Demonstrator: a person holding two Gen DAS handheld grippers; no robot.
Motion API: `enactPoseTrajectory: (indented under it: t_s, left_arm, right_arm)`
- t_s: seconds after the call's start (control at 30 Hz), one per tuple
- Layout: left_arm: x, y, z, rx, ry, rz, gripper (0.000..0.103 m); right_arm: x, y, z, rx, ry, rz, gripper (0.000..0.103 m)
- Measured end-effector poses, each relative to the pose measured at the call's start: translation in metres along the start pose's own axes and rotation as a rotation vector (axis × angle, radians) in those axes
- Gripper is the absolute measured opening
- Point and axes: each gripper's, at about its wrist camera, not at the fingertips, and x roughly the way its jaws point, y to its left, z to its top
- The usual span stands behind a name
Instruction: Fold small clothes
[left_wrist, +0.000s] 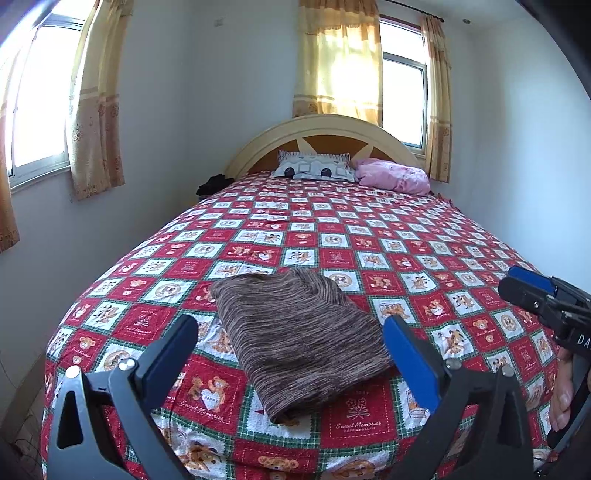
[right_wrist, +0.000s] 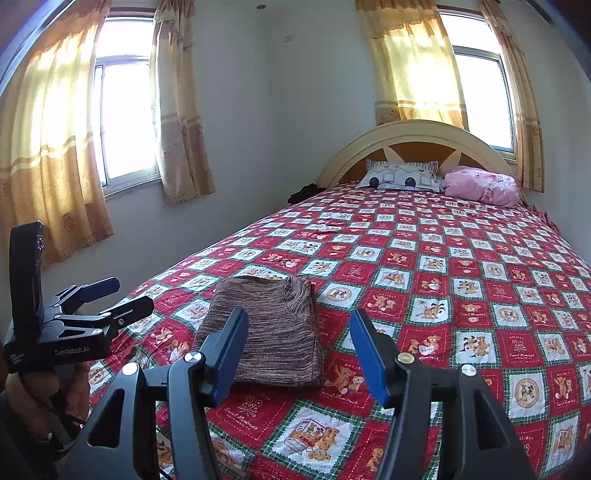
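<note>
Brown knit garment lies folded flat near the foot of the bed, on the red teddy-bear bedspread. Left gripper spread wide, empty, above the garment's near end. Right gripper also wide apart, holding nothing, just beside it.

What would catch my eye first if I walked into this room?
The red teddy-bear patchwork bedspread fills the bed. Near its foot lies a folded brown striped garment, with the open left gripper and right gripper poised above it. Yellow curtains glow behind the arched headboard.
</note>
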Motion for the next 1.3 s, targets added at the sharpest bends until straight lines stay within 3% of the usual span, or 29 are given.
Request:
enactPoseTrajectory:
  t_s: [0.2,0.33,0.6,1.3]
  left_arm:
    - [-0.004,0.001,0.005,0.019,-0.019,0.013,0.103]
    - [-0.01,-0.001,0.008,0.029,-0.034,0.019,0.103]
    - [-0.022,-0.001,0.015,0.034,-0.073,0.038,0.103]
    - [-0.023,0.039,0.022,-0.032,-0.096,0.162,0.103]
  right_arm:
    - [-0.01,-0.002,0.003,0.01,-0.055,-0.034,0.06]
    - [-0.019,-0.006,0.007,0.032,-0.1,-0.05,0.069]
    - [-0.029,-0.003,0.01,0.019,-0.137,-0.05,0.07]
    - [-0.022,0.009,0.001,-0.032,-0.104,-0.025,0.07]
